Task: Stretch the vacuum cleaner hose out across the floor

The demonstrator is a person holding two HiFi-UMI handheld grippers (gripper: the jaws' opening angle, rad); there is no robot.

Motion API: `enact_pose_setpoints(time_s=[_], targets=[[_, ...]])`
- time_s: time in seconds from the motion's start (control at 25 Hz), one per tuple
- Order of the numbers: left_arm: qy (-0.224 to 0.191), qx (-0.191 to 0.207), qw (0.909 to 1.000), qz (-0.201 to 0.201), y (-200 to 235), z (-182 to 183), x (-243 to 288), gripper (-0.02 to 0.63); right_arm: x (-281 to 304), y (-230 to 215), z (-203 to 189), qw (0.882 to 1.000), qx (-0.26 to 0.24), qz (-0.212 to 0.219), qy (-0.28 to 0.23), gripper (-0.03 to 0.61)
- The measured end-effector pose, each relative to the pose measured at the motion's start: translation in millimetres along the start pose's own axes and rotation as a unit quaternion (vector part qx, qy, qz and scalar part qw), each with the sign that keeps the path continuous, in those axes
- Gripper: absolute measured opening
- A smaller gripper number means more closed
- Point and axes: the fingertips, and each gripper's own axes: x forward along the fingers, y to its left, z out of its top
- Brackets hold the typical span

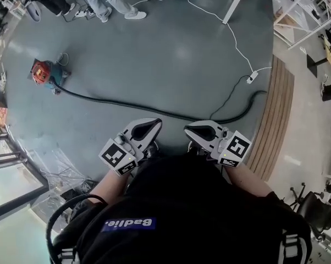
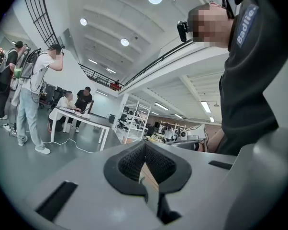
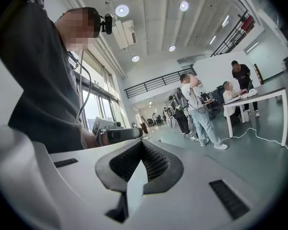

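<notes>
The vacuum cleaner (image 1: 43,72), red and teal, stands on the grey floor (image 1: 171,54). The black vacuum cleaner hose (image 1: 154,112) lies on that floor. One end meets the vacuum cleaner, and from there it runs in a long, gentle curve and hooks upward at its far end, well apart from the machine.

The person holds both tools close to the chest, well apart from the vacuum cleaner and on the near side of the hose that leaves it. Neither touches the hose. The left hand-held gripper (image 1: 156,123) is clenched: in its own view the ribbed pads (image 2: 134,163) meet with nothing between them. The right hand-held gripper (image 1: 188,130) is likewise clenched on nothing, its pads (image 3: 153,163) pressed together.

Farther from the vacuum cleaner than the hose's hooked end, a white cable (image 1: 209,12) snakes over the floor to a small power strip (image 1: 252,77). Across the floor from the vacuum cleaner stands a white desk (image 2: 82,119), with people (image 2: 36,85) beside it.
</notes>
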Motion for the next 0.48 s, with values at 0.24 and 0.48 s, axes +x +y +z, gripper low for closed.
enact_pose_setpoints(time_s=[0.24,0.48], targets=[[0.015,-0.006,0.9999,0.0,-38.5,-10.3,64.7,0.008,-67.3,-35.0,-9.7,1.0,0.002,-0.012,-0.01,0.005],[0.027,0.025,0.9992,-0.016,-65.0,-7.2,76.9,0.008,-88.3,-33.8,-1.0,0.999,0.0,-0.013,-0.037,0.005]])
